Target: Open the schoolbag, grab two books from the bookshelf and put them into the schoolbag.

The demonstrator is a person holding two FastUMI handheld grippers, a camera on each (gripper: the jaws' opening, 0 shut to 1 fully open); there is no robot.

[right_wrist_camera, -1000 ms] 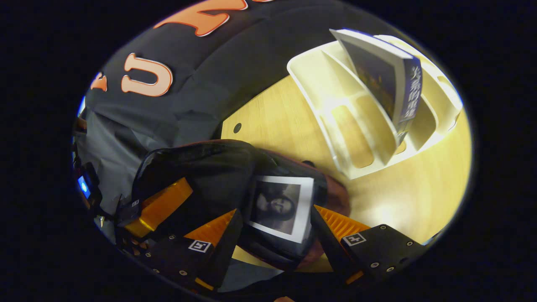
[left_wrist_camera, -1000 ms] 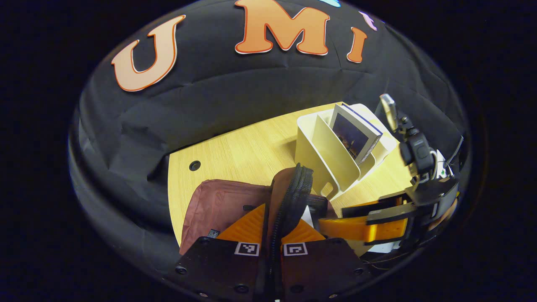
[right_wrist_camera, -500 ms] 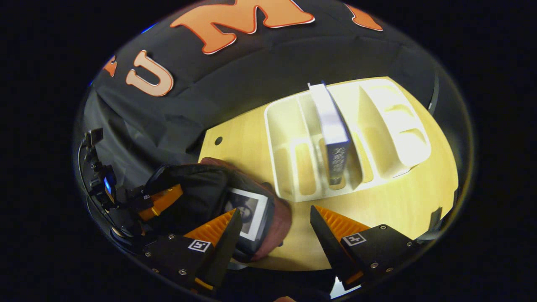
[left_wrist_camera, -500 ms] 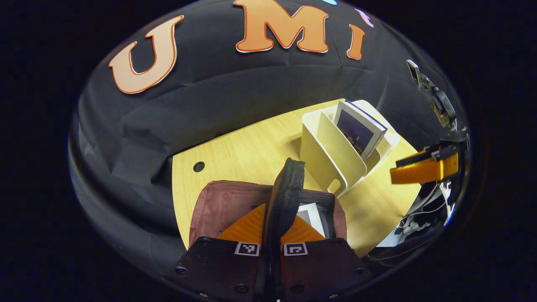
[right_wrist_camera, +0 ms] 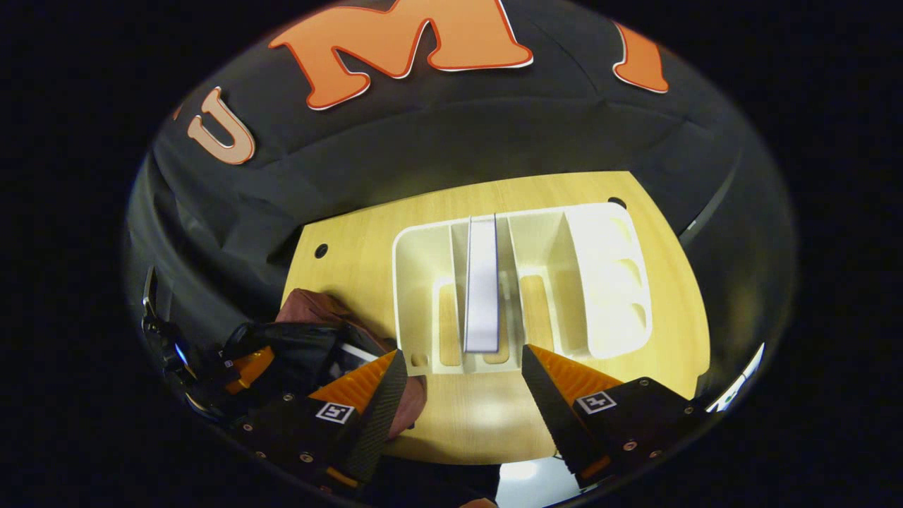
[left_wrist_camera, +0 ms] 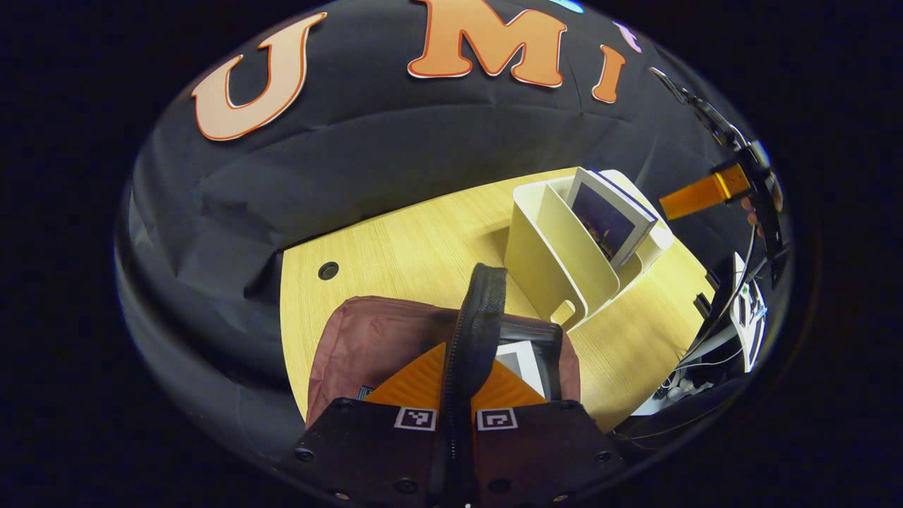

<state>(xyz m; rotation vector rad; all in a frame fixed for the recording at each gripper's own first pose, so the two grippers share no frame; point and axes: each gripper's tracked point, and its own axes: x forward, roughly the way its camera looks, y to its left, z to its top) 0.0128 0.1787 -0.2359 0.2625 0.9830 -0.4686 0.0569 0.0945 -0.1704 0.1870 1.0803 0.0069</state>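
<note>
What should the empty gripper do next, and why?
Probably lower the right gripper onto the book standing in the bookshelf. Its jaws are open and lined up with that book; one book is already in the schoolbag, which the left gripper holds open.

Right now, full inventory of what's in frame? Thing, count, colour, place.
schoolbag: 1, maroon with black zip edge, near left part of the table, mouth held open
book in schoolbag: 1, white-bordered cover, inside the open mouth
bookshelf: 1, cream, slotted, on the table right of the schoolbag
book on bookshelf: 1, white page edge with dark cover, standing in a middle slot
table: 1, light wood, with a dark hole near its far left corner
cables: a few, white, off the table's right edge
left gripper: 1, orange fingers on black body, shut on the schoolbag's zip edge
right gripper: 1, same colours, open, above the table facing the bookshelf
</note>
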